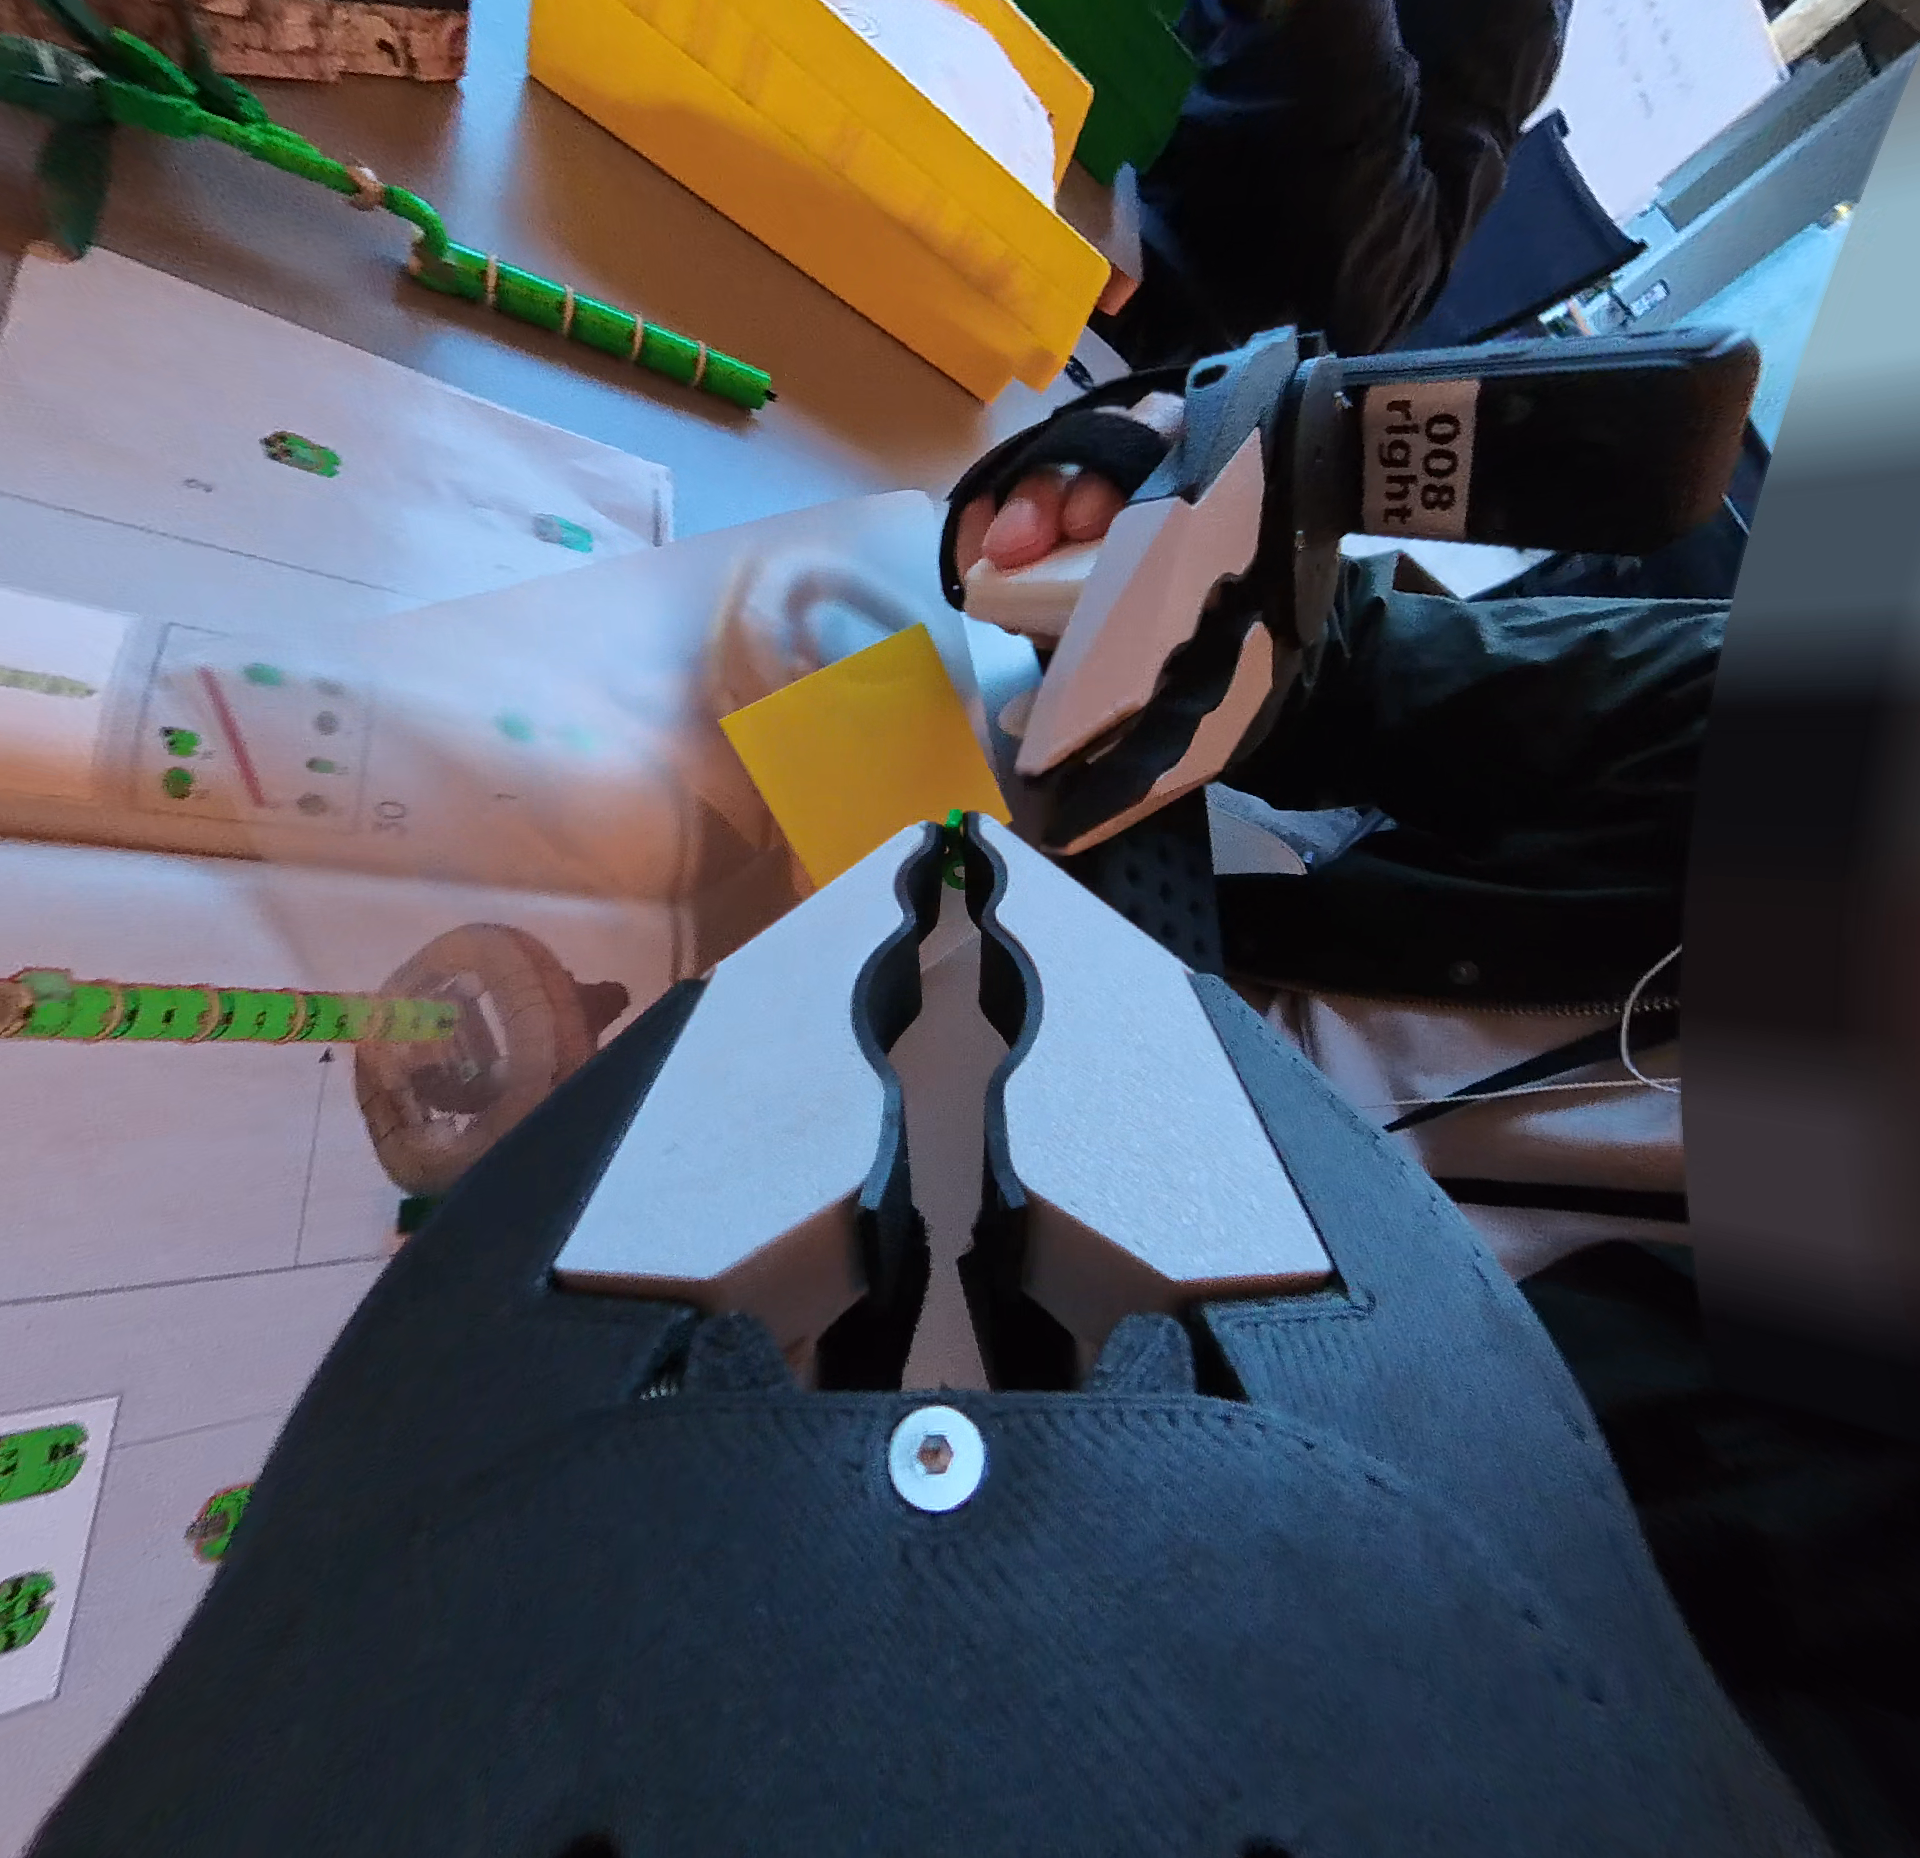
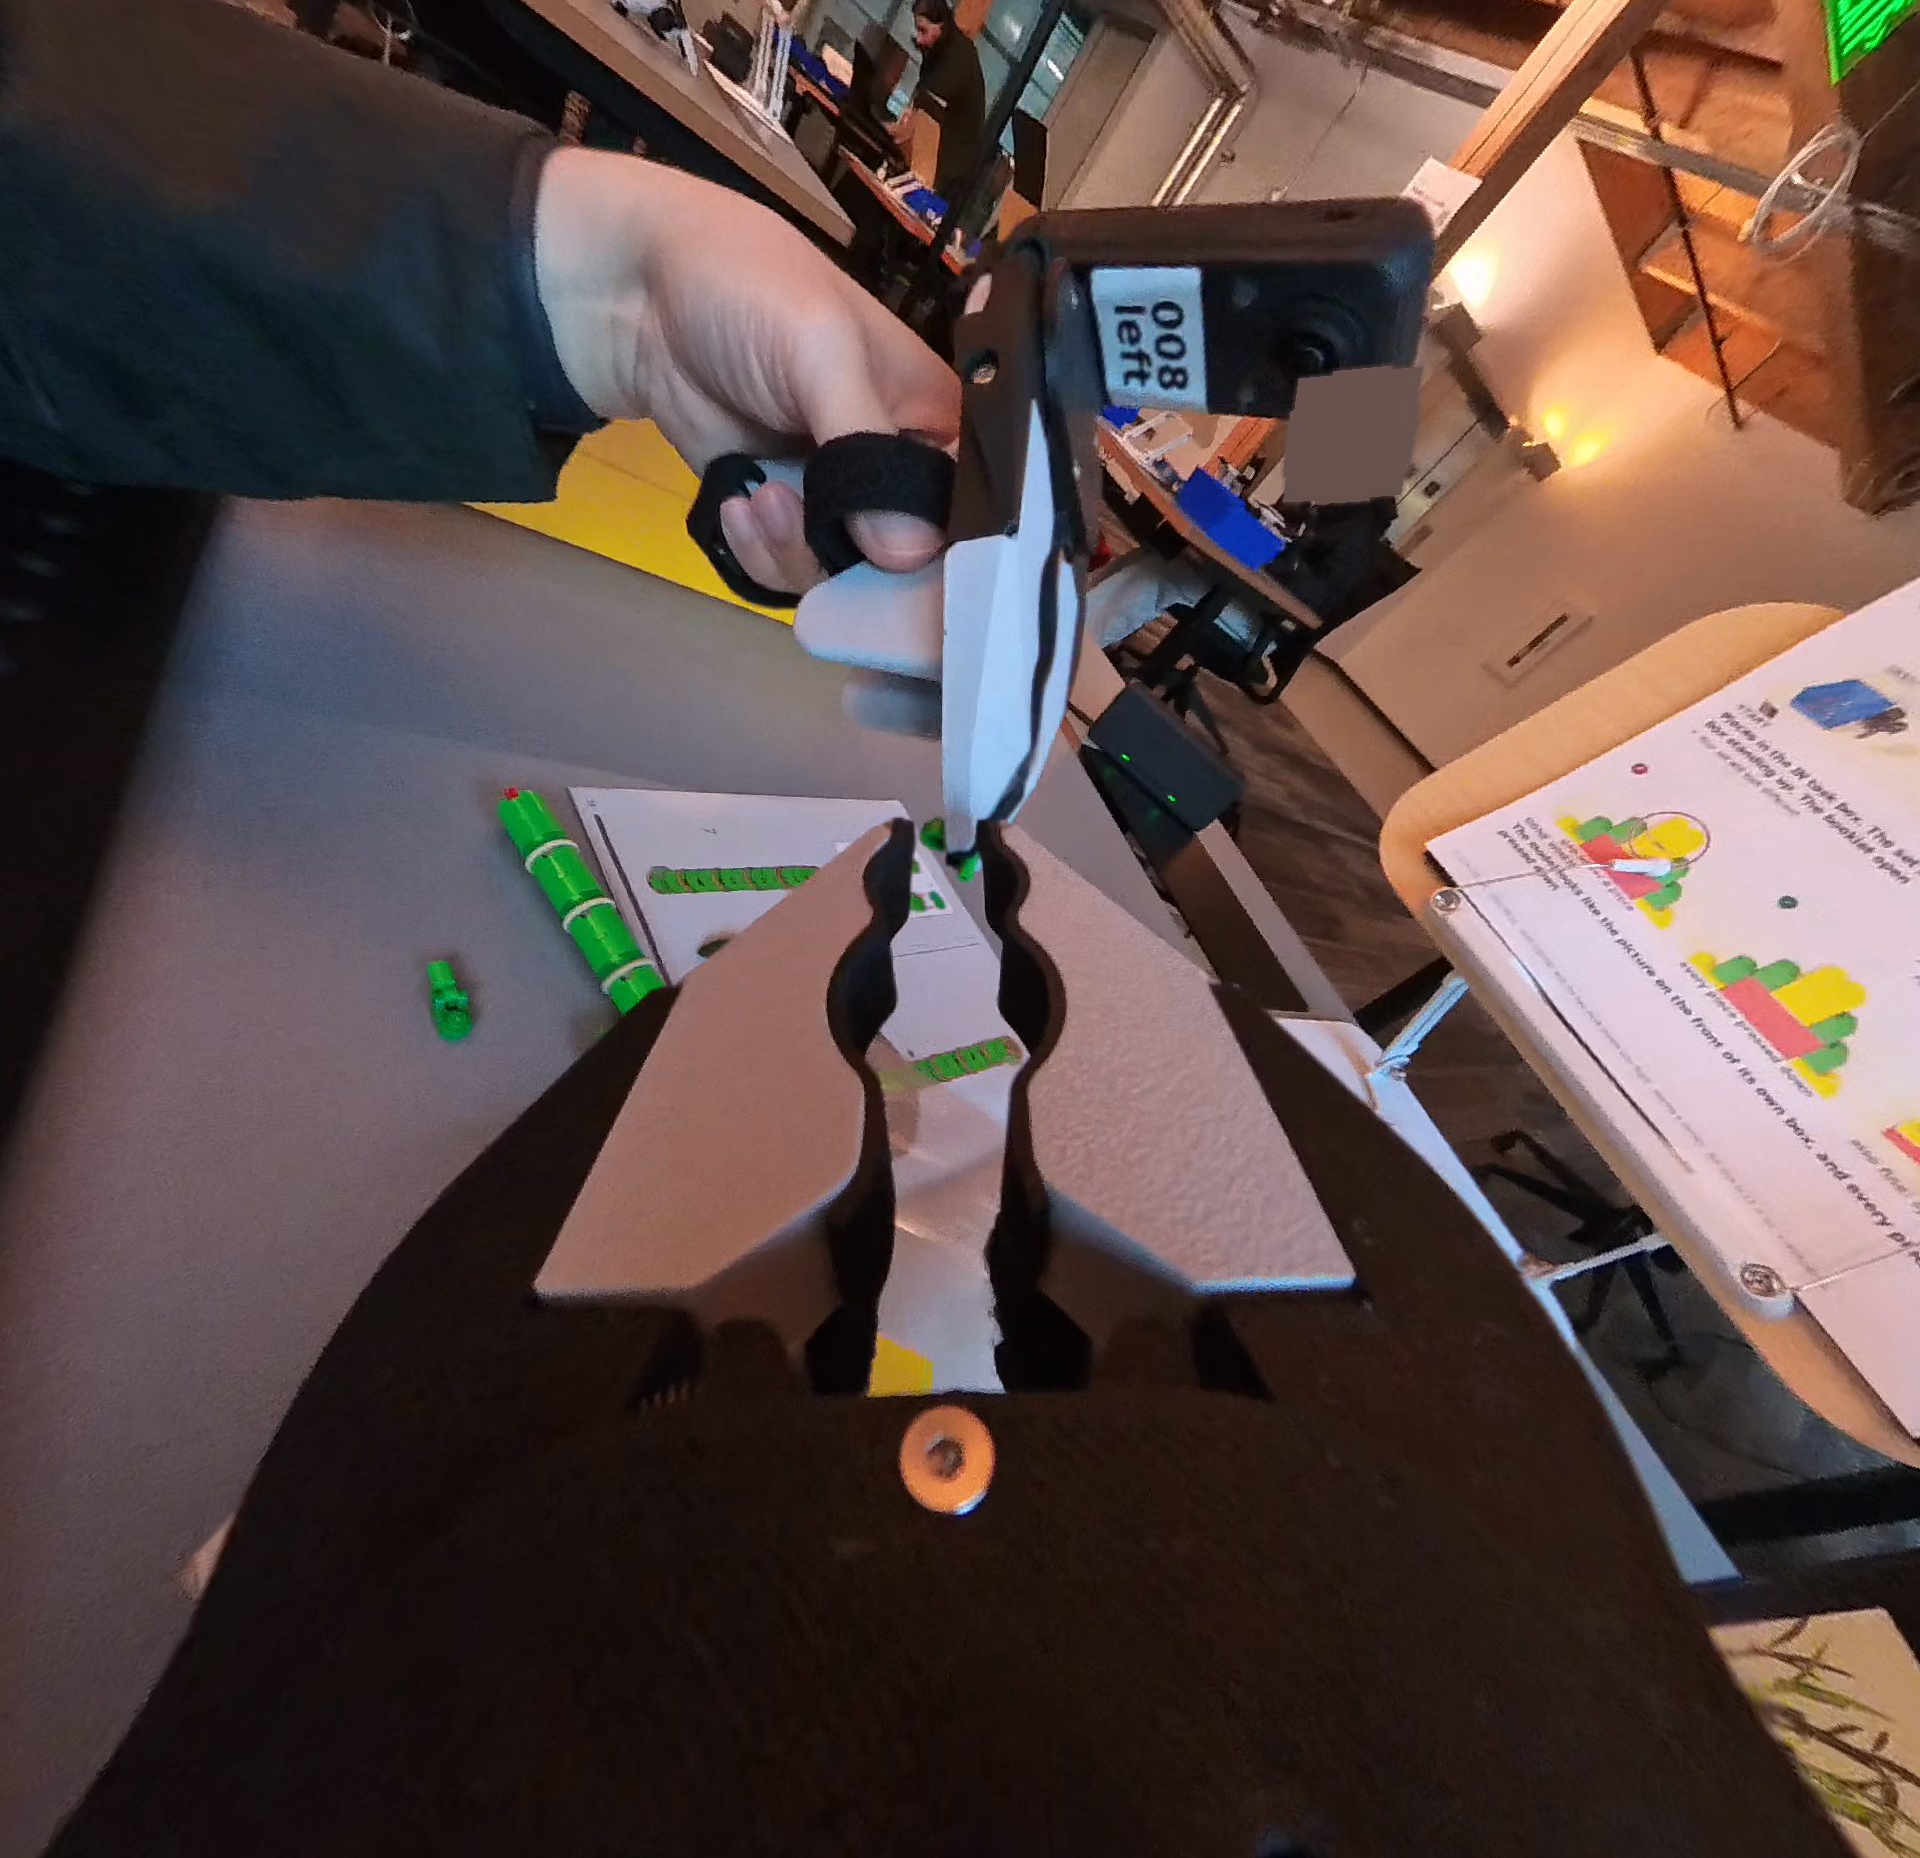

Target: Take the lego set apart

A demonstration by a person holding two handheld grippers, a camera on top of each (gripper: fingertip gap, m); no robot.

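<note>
Left gripper (image 1: 954,840) fingertips pinched together on a tiny green piece (image 1: 953,866), held up off the table (image 1: 582,198); piece mostly hidden between the pads, its long axis can't be told. Right gripper (image 2: 943,844) close by, tips nearly meeting the left one's, jaws a little apart with a narrow gap, nothing clearly between them. Green stalk (image 1: 592,322) with tan bands lies flat on table, long axis diagonal, free end pointing toward the open booklet (image 1: 312,582), other end bending into a green leafy cluster (image 1: 125,94) at far left. Small loose green bit (image 2: 449,1000) lies on table just beside the stalk, apart from it. Yellow bin (image 1: 831,177) stands behind the stalk. Yellow card (image 1: 857,748) sits behind the left tips
</note>
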